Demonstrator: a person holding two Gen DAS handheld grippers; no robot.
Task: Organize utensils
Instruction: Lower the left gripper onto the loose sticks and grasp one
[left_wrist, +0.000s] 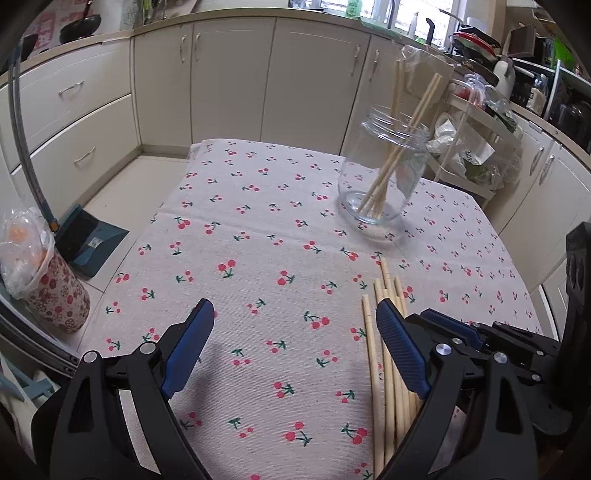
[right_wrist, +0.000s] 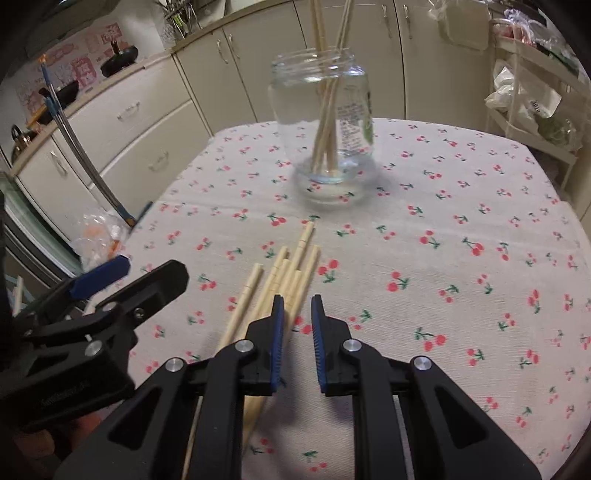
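A clear glass jar (left_wrist: 384, 173) stands upright on the cherry-print tablecloth (left_wrist: 258, 236) and holds several wooden chopsticks (left_wrist: 391, 158). The jar also shows in the right wrist view (right_wrist: 325, 122). A loose bundle of chopsticks (left_wrist: 388, 354) lies flat on the cloth; it also shows in the right wrist view (right_wrist: 280, 284). My left gripper (left_wrist: 295, 317) is open and empty, its right finger over the bundle. My right gripper (right_wrist: 297, 306) is partly open just above the bundle's right edge, holding nothing. The left gripper (right_wrist: 103, 277) shows at the left of the right wrist view.
Cream kitchen cabinets (left_wrist: 229, 81) run behind the table. A dustpan (left_wrist: 88, 240) and a floral-patterned bin (left_wrist: 55, 291) with a plastic bag stand on the floor to the left. A white rack (left_wrist: 476, 147) with bags stands at the right.
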